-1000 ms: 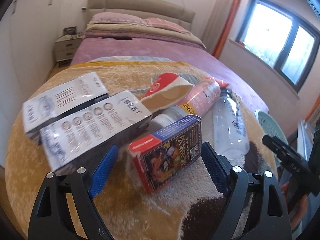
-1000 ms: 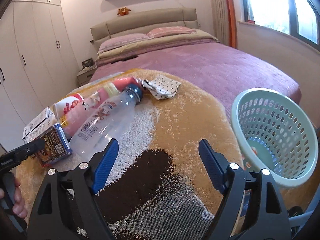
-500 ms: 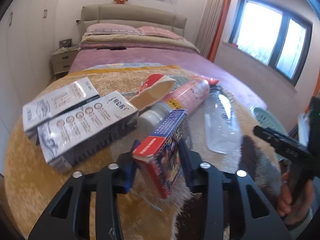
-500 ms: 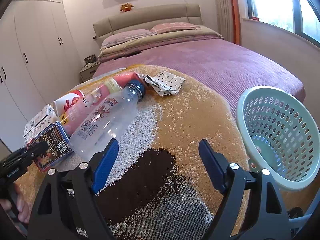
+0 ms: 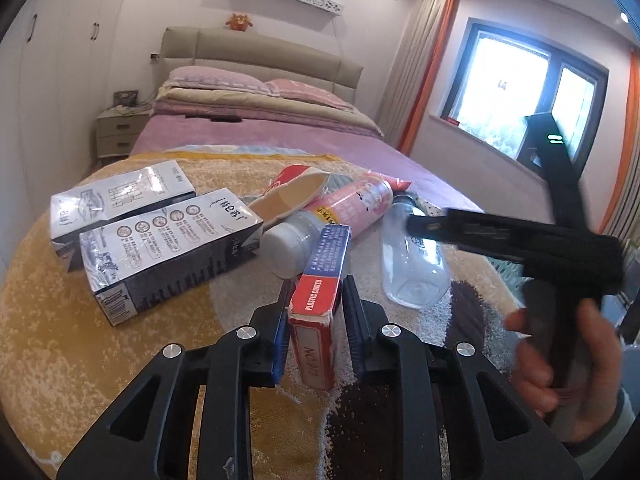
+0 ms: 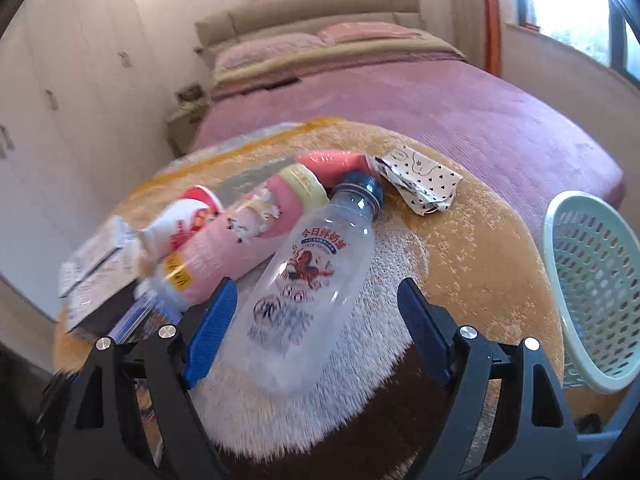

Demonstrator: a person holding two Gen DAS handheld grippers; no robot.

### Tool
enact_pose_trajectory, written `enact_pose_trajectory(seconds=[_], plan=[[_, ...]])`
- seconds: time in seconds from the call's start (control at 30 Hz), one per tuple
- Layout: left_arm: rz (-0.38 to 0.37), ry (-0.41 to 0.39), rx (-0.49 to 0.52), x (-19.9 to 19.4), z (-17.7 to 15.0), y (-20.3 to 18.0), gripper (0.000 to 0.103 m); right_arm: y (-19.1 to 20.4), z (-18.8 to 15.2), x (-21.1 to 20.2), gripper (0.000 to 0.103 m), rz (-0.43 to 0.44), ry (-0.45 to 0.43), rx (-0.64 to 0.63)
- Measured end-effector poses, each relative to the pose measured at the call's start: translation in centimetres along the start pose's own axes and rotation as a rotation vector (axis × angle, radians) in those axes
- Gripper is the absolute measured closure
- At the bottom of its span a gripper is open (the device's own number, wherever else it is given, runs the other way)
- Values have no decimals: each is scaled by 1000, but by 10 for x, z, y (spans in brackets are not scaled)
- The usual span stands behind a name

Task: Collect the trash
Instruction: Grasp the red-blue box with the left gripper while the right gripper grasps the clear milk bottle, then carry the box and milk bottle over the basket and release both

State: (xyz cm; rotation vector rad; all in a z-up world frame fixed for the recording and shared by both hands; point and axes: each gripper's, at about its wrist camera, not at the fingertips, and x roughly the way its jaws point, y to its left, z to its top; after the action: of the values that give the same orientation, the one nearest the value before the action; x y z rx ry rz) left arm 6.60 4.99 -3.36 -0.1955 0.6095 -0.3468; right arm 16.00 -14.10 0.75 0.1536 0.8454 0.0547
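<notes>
Small red-and-blue cardboard box (image 5: 318,304) stands on its narrow edge on the yellow-and-brown shaggy rug (image 5: 60,360), long axis running away from the camera, red end nearest. Left gripper (image 5: 314,312) angled down; its jaws have just been closing and now pinch the box's two broad faces. Right gripper (image 6: 312,312) tilted down with jaws wide, straddling the clear plastic bottle (image 6: 308,280) without touching; bottle's blue cap points to the rug's far edge. Pale green perforated basket (image 6: 592,304) at the rug's right edge.
</notes>
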Motion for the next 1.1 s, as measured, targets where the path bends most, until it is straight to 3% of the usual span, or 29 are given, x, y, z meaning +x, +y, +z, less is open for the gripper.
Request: enact_pose_trajectory(seconds=[0.27, 0.37, 0.47, 0.57, 0.77, 0.93, 1.1], plan=[[-27, 51, -12, 10, 1, 6, 80, 3, 1, 22, 26, -31, 47, 6], [-9, 67, 16, 15, 2, -1, 80, -4, -3, 17, 39, 12, 54, 4], [11, 88, 57, 19, 1, -11, 75, -11, -13, 6, 41, 35, 48, -14], [34, 134, 106, 26, 0, -21, 63, -25, -25, -5, 43, 109, 64, -18], [53, 161, 142, 26, -3, -32, 63, -47, -46, -32, 44, 165, 82, -106], [45, 169, 108, 26, -3, -30, 86, -60, -56, -49, 44, 144, 79, -129], [23, 142, 105, 17, -3, -37, 87, -64, -56, -38, 44, 131, 103, -95]])
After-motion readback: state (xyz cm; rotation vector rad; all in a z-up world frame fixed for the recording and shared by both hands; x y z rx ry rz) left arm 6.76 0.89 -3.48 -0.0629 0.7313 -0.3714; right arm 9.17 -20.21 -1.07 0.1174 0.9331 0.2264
